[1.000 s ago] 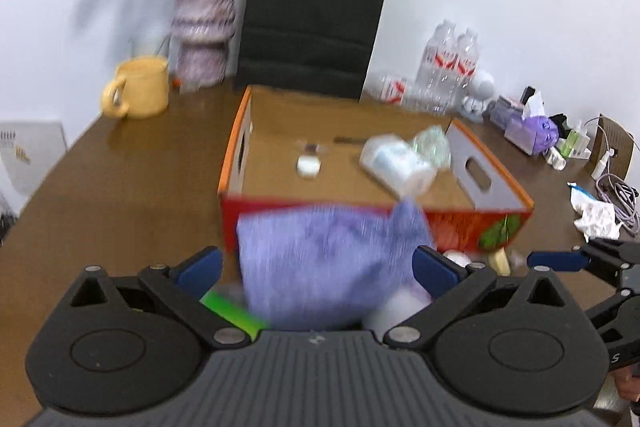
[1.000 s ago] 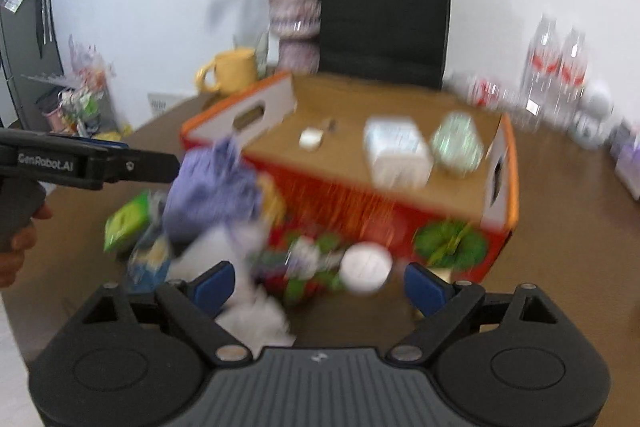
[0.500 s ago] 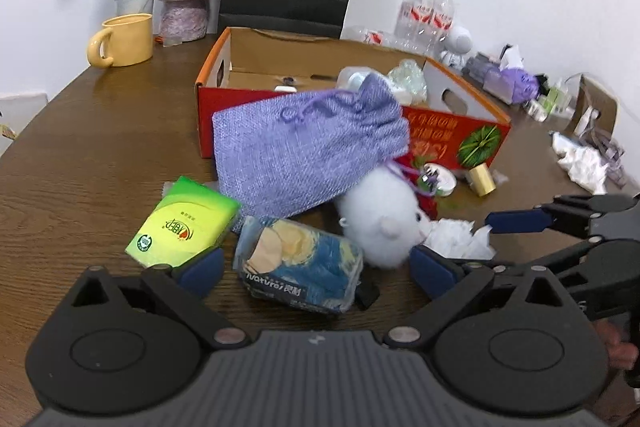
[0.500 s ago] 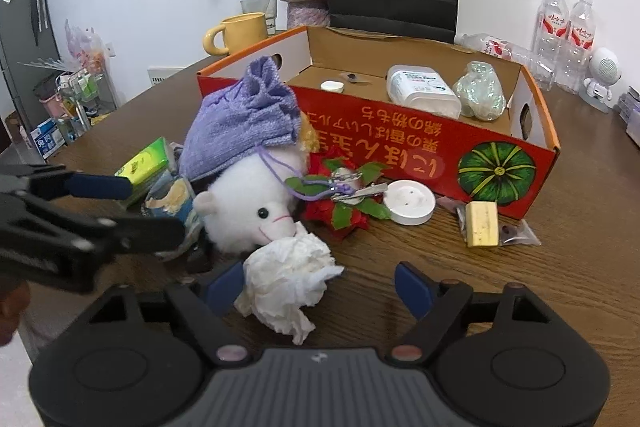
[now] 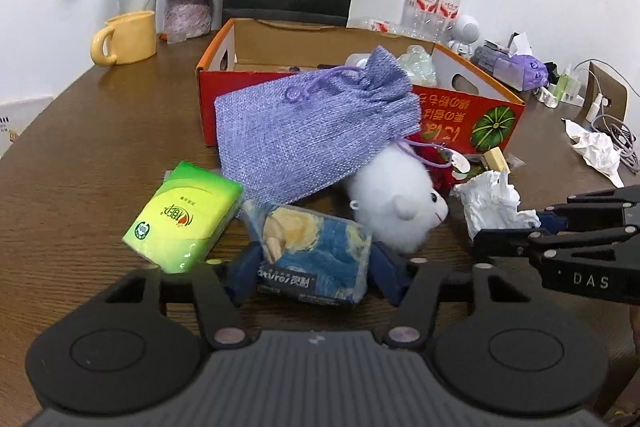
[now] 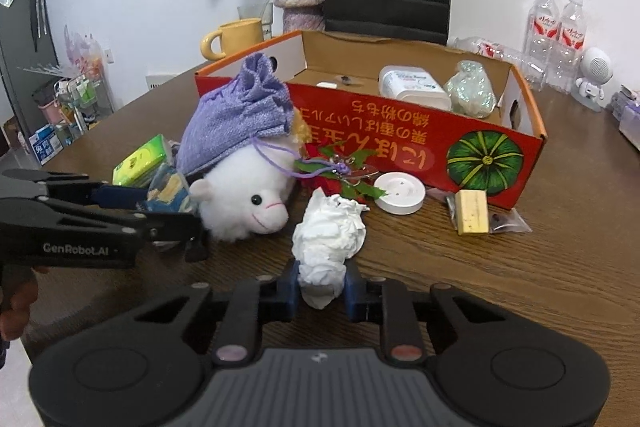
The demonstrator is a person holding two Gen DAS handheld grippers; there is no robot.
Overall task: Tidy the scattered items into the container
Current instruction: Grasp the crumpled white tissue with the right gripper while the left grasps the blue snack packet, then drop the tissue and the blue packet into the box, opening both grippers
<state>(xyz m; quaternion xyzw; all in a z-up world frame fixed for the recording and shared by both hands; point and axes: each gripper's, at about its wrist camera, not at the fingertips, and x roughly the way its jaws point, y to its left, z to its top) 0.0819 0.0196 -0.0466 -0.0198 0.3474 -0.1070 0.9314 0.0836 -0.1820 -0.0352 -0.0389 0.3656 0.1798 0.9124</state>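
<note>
Our left gripper has just been closing, and its blue pads now press both ends of a blue-and-yellow printed tissue pack lying on the brown wooden table. Our right gripper has also just been closing; its pads pinch the lower end of a crumpled white paper tissue.

Just beside the printed pack lies a green tissue pack. A lilac woven drawstring pouch leans over a white plush toy, which lies between the two grippers.

Beyond them stands the open red-and-orange cardboard box with a pumpkin print; a white plastic tub and a pale green crinkled bag lie inside. Against its front wall lie a red-and-green artificial flower, a white round disc and a yellow block in a clear bag.
</note>
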